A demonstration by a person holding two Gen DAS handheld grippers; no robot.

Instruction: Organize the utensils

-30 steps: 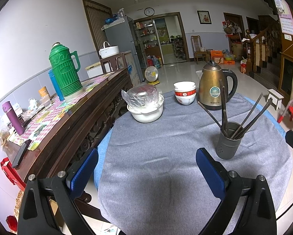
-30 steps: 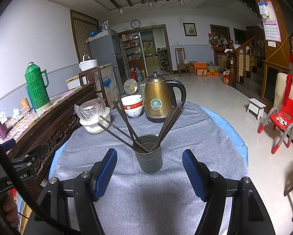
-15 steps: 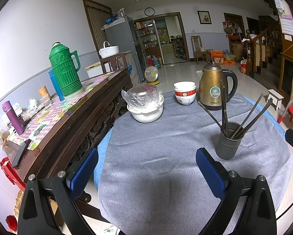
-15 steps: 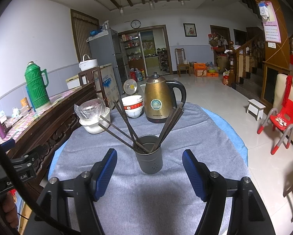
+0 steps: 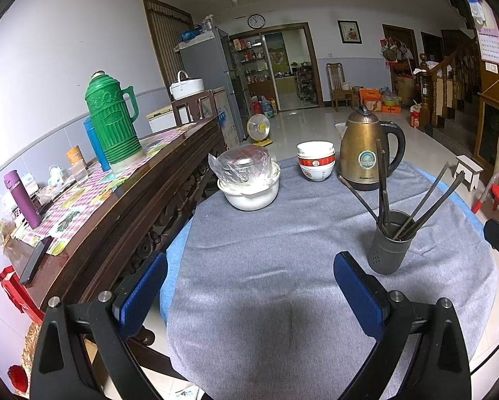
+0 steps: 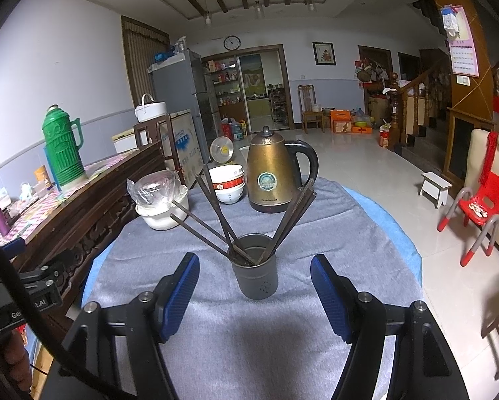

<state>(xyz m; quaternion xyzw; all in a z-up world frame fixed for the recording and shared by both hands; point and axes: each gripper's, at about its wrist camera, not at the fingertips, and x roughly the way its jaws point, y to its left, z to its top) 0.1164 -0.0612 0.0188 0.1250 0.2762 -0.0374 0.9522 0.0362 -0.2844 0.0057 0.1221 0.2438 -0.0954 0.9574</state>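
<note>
So, going left to right in the right wrist view: at the far left edge you can see a bit of the left gripper (image 6: 32, 303), and it's too cut off there to read. Up in the left of the frame a green thermos (image 6: 62, 146) stands on the wooden sideboard (image 6: 92, 200). On the grey tablecloth (image 6: 282, 333) there's a white pot (image 6: 162, 213) with a plastic-wrapped bowl on top, then stacked bowls (image 6: 229, 183), then the brass kettle (image 6: 276, 176).

Dead centre sits the grey utensil holder (image 6: 254, 271), upright, with dark chopsticks (image 6: 212, 213) fanned out of it to both sides. The right gripper (image 6: 254, 295) has its blue pads spread wide on either side of the holder, not touching it, gripping nothing.

In the left wrist view the left gripper (image 5: 249, 286) is also wide open over bare cloth, empty, with the holder (image 5: 389, 243) off to its right in the frame.
</note>
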